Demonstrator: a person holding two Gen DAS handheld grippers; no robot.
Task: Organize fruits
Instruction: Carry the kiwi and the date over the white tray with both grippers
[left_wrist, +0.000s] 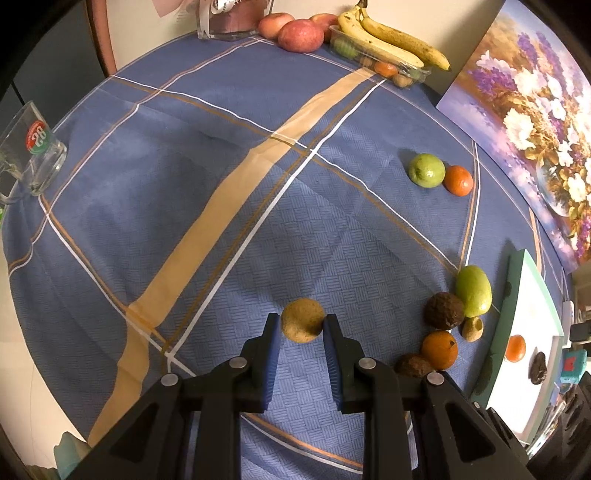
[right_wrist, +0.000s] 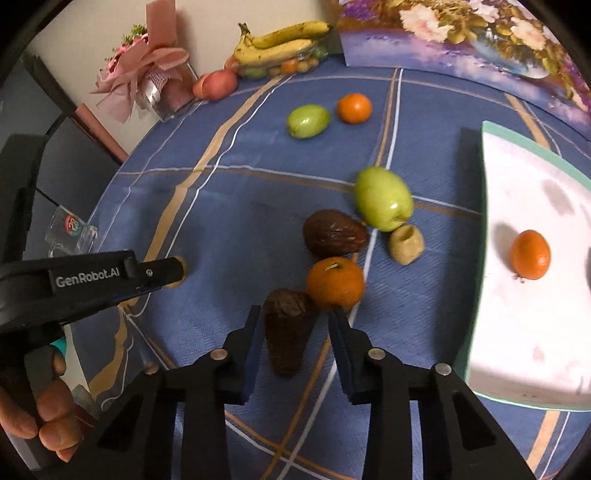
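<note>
Left wrist view first: the left gripper (left_wrist: 302, 325) has its jaws spread about as wide as the little tan round fruit (left_wrist: 303, 320) sitting between the tips. The right-hand tip looks like it's touching it, the left one I honestly can't call, so it's bracketing the fruit, not clamped. Over at 3 to 4 o'clock there's a cluster: a green apple (left_wrist: 473, 290), a dark brown wrinkly fruit (left_wrist: 444, 311), an orange (left_wrist: 439, 349) and a small tan piece (left_wrist: 472, 328), all bunched together. Another green fruit (left_wrist: 426, 170) touches a mandarin (left_wrist: 458, 180) at 2 o'clock. The glass mug (left_wrist: 35, 155) at 9 o'clock has a round red-green badge reading "28". The white tray (left_wrist: 532, 295) at the right edge holds one mandarin (left_wrist: 515, 348) (plus something dark next to it).

Right wrist view: the right gripper (right_wrist: 295, 325) is wide apart around a dark brown fruit (right_wrist: 288, 328) lying lengthwise between the fingers, with visible gaps on both sides. An orange (right_wrist: 335, 282) sits just off the right tip. The left gripper (right_wrist: 110, 280) comes in from 9 o'clock, side printed "GenRobot.AI". Bananas (right_wrist: 280, 42) rest at 12 o'clock.
</note>
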